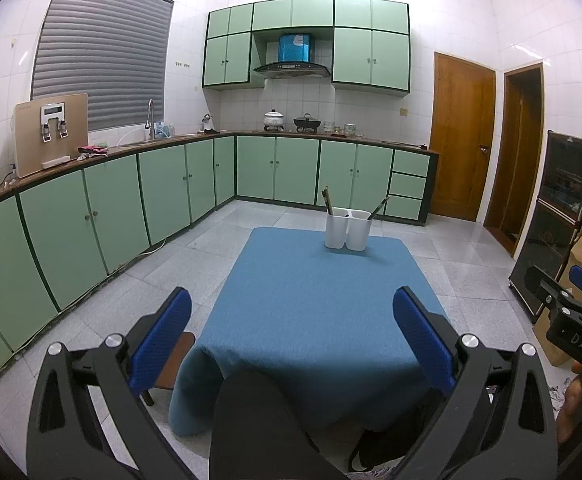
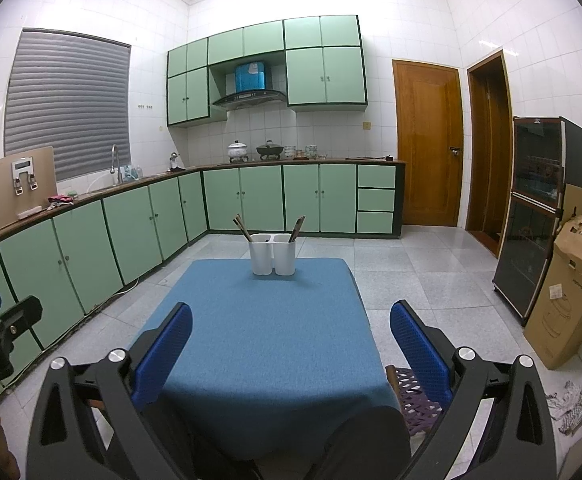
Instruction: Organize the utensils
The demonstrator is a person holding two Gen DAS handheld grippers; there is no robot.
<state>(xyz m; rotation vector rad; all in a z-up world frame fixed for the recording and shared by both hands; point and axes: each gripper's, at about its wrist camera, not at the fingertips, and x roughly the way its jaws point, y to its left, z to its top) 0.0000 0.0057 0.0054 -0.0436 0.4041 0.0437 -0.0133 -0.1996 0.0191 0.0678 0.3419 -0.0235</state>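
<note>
We hold the left claw (image 1: 291, 332) and the right claw (image 2: 291, 344) released, each with its 2 blue pads spread wide and nothing between them, both hovering at the near end of the desk (image 2: 259, 340). The blue cloth covering it lies bare ahead of them. At the far end stands the white holder (image 2: 272, 254) with 2 compartments; dark utensils lean outward from the left compartment (image 2: 242, 229) and from the right compartment (image 2: 297, 227). We judge the reach to be the main hazard: the holder looks light and tall, so a claw nudging a leaning handle could tip it. Slim handles may also slip from the pads if gripped near the tip.
</note>
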